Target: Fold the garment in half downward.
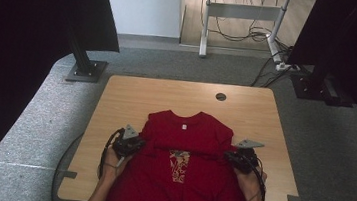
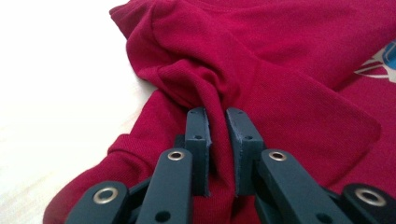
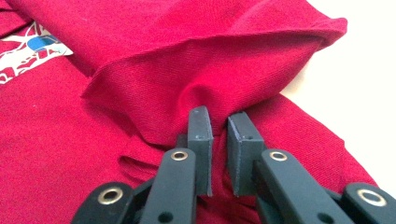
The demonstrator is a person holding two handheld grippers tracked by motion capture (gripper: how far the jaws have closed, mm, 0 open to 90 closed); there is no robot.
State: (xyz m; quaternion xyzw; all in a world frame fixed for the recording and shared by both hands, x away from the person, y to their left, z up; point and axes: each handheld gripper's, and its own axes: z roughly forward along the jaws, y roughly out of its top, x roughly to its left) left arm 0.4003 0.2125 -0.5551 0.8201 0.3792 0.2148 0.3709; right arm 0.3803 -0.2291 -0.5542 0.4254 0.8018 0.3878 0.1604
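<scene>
I had the red T-shirt (image 1: 181, 151) lying in the lower middle of the high view, on the wooden table (image 1: 131, 95), its collar toward the far edge and its top part doubled over the printed chest. My left gripper (image 1: 134, 143) was clamped on a bunched fold at the shirt's left edge, and my right gripper (image 1: 237, 158) pinched the cloth at the right edge the same way; both pairs of jaws stood nearly together with fabric between them. To fold well, I judged, both hands should travel level and at one pace, keeping the fold line straight and the cloth taut, without dragging the layer underneath.
</scene>
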